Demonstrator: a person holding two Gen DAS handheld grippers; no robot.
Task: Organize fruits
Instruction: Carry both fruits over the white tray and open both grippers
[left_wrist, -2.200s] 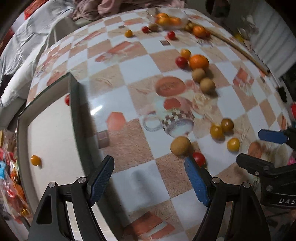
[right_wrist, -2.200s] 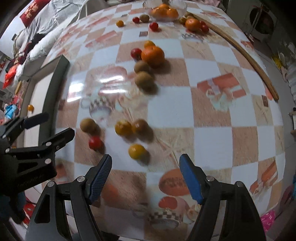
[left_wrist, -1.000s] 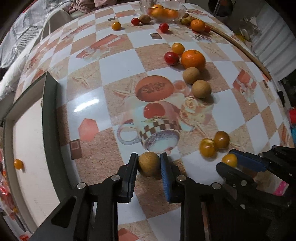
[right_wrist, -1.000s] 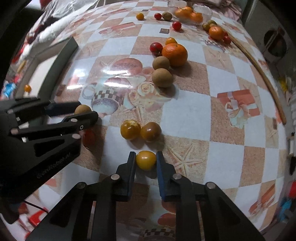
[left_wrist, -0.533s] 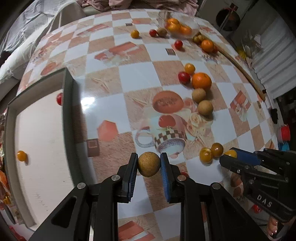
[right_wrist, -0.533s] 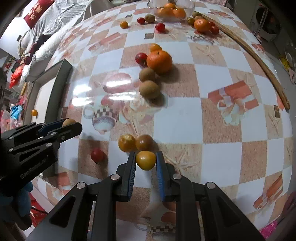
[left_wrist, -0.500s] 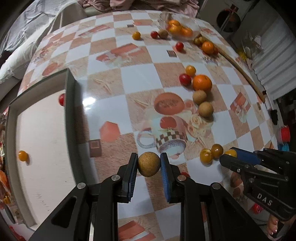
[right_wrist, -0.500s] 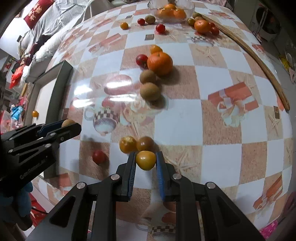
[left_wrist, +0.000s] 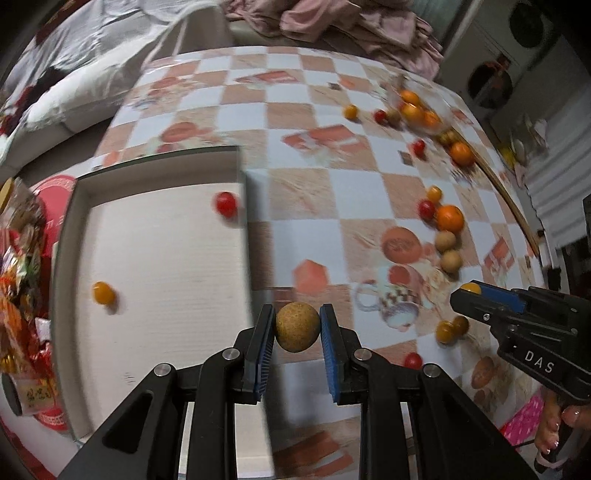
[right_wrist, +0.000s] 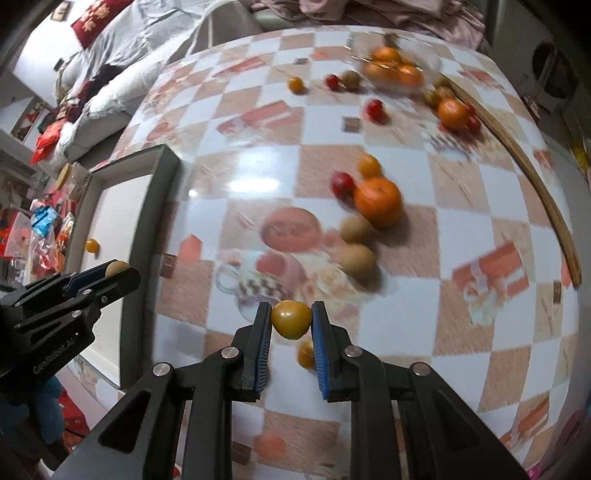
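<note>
The brown fruit (left_wrist: 297, 326) sits pinched between the closed pads of the left gripper (left_wrist: 297, 328), above the desk (left_wrist: 332, 192) just beside the tray (left_wrist: 243, 221). The right gripper (right_wrist: 291, 321) clamps a yellow tomato (right_wrist: 291, 318). Both are round; a loosened squeeze probably sends either rolling off, or bruises the tomato.

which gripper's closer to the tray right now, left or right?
Left. The left gripper, shut on a brown fruit, sits right at the tray near its right wall. The right gripper, holding a yellow tomato, is farther out over the tablecloth.
</note>
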